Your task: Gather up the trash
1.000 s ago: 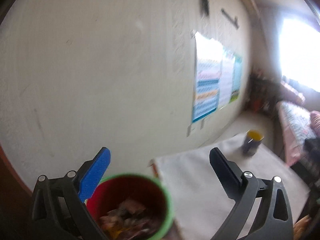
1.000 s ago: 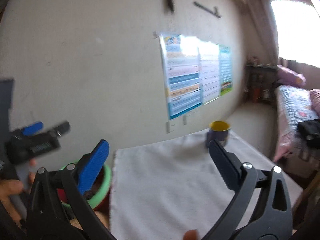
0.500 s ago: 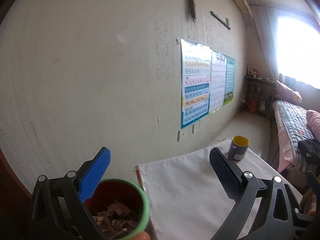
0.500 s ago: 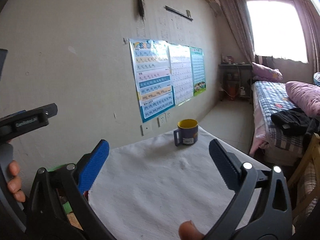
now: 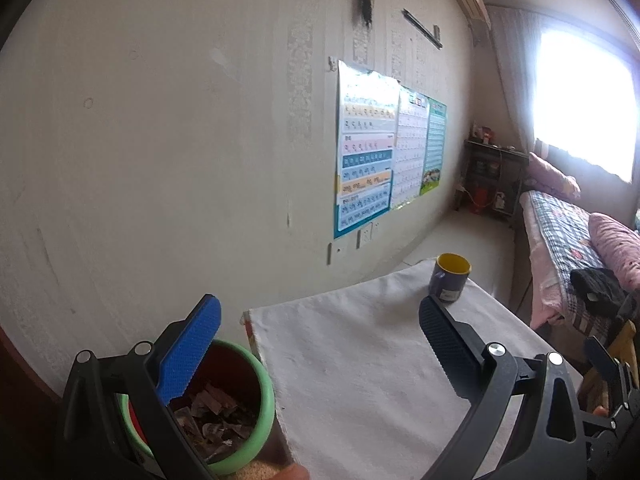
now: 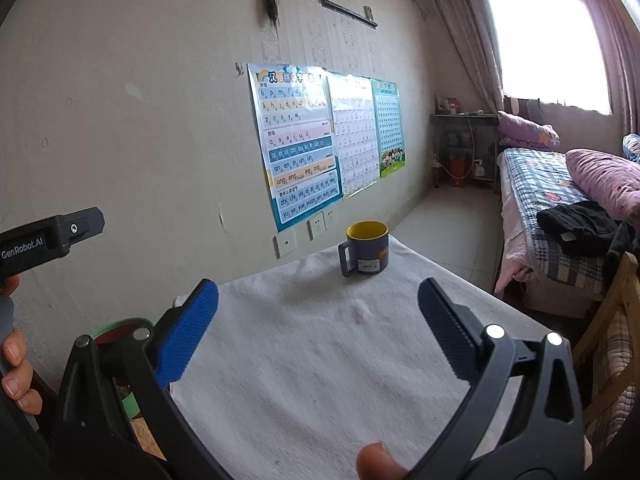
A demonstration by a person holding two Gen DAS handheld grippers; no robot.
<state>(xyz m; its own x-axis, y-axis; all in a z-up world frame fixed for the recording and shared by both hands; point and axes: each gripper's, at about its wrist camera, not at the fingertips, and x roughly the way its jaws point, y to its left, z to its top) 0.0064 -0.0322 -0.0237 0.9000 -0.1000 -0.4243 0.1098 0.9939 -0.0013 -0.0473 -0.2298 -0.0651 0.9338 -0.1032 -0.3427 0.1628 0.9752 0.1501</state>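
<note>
A red bin with a green rim [image 5: 240, 392] stands at the table's left edge, holding brown scraps of trash [image 5: 216, 416]. My left gripper [image 5: 320, 320] hovers open above the bin and the cloth's left edge, nothing between its fingers. In the right wrist view the bin [image 6: 120, 328] peeks out behind the blue finger at the lower left. My right gripper [image 6: 318, 304] hangs open and empty over the middle of the white cloth [image 6: 320, 352]. The left gripper's body [image 6: 48, 240] shows at the left, held by a hand [image 6: 16, 368].
A dark blue mug with a yellow inside [image 6: 366, 249] stands at the cloth's far end, near the wall. Posters [image 6: 304, 140] hang on the wall. A bed with pink pillows [image 6: 580, 200] lies to the right, a wooden chair frame [image 6: 612, 320] beside the table.
Both views have steadied from blur and shifted: the bin has slid left and lower in the left wrist view, and more of the cloth and mug shows. Both grippers stay open.
</note>
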